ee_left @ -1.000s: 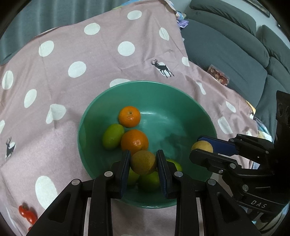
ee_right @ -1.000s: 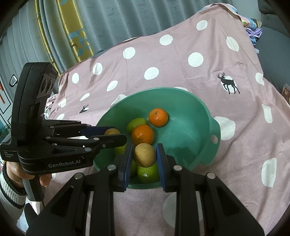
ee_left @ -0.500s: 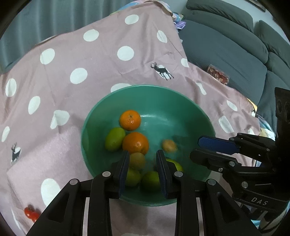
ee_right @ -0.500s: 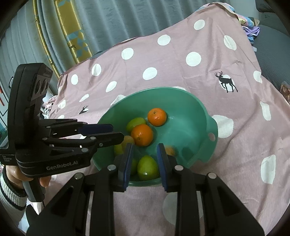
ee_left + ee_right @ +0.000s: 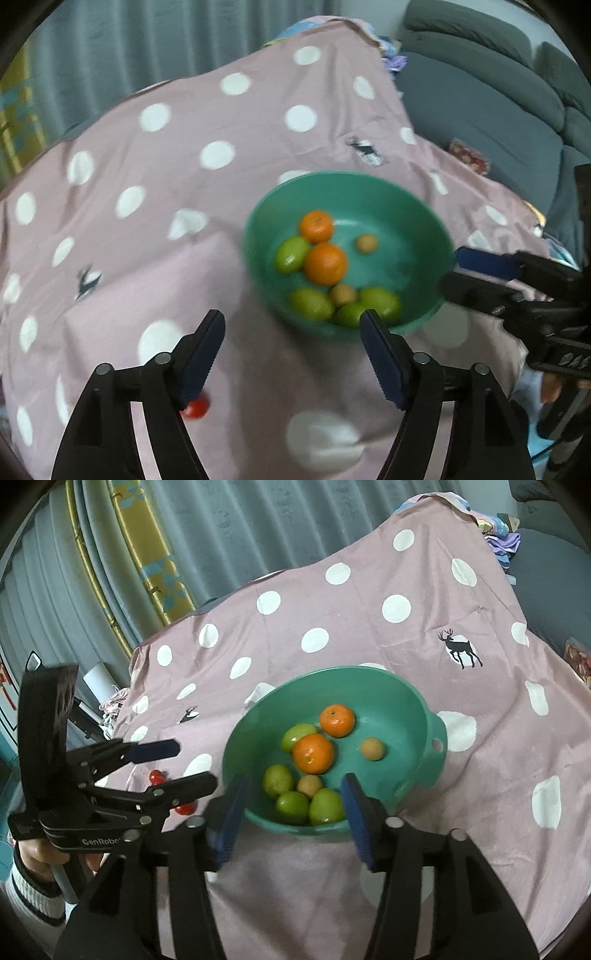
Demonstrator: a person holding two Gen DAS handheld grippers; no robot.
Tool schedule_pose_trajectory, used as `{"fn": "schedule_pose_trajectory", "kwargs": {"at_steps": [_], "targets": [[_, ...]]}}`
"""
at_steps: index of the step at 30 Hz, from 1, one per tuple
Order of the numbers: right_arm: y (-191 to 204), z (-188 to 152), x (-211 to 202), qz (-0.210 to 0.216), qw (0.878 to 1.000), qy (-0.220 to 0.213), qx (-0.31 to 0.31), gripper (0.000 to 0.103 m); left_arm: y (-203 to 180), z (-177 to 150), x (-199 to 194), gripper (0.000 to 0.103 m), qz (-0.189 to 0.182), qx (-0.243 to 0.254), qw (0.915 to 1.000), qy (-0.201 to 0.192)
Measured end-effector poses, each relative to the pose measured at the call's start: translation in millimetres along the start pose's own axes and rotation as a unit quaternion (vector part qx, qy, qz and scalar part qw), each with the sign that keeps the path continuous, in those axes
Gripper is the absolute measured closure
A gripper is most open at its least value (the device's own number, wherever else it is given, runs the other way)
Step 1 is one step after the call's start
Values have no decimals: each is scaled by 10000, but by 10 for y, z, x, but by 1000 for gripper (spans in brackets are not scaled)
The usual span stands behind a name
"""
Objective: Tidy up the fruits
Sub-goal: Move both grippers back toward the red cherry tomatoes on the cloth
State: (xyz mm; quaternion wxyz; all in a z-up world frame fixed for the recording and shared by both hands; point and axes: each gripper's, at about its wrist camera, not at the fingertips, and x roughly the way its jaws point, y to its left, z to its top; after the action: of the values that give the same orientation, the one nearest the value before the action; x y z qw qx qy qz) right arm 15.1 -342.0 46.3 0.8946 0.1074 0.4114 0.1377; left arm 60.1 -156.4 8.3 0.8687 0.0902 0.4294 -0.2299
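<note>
The green bowl holds oranges, green and tan fruits; both grippers' jaws, just opened, stand empty; tomatoes at nine o'clock sit half-hidden.

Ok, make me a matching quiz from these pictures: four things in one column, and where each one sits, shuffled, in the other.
Things:
1. bigger orange
2. small tan fruit lying alone
3. red tomatoes
4. deer print

Places:
A. on the cloth left of the bowl, behind the left gripper
B. on the cloth beyond the bowl, to its right
C. middle of the bowl, touching a green fruit
D. right part of the bowl, touching no other fruit

Pairs: 1-C, 2-D, 3-A, 4-B
</note>
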Motion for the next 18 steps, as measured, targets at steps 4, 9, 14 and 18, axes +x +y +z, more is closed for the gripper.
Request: {"fn": "schedule_pose_trajectory", "kwargs": {"at_steps": [4, 9, 14, 18], "targets": [[118, -71, -14, 65, 9999, 133, -74, 37, 153, -205, -61, 25, 316, -195, 9992, 154], [341, -213, 22, 255, 9983, 443, -295, 35, 400, -523, -197, 18, 686, -544, 9956, 325], [541, -310, 65, 378, 9961, 648, -464, 35, 628, -811, -364, 18, 1047, -849, 9901, 393], [694, -332, 76, 436, 9947, 706, -605, 35, 732, -989, -455, 18, 1126, -1070, 9870, 419]]}}
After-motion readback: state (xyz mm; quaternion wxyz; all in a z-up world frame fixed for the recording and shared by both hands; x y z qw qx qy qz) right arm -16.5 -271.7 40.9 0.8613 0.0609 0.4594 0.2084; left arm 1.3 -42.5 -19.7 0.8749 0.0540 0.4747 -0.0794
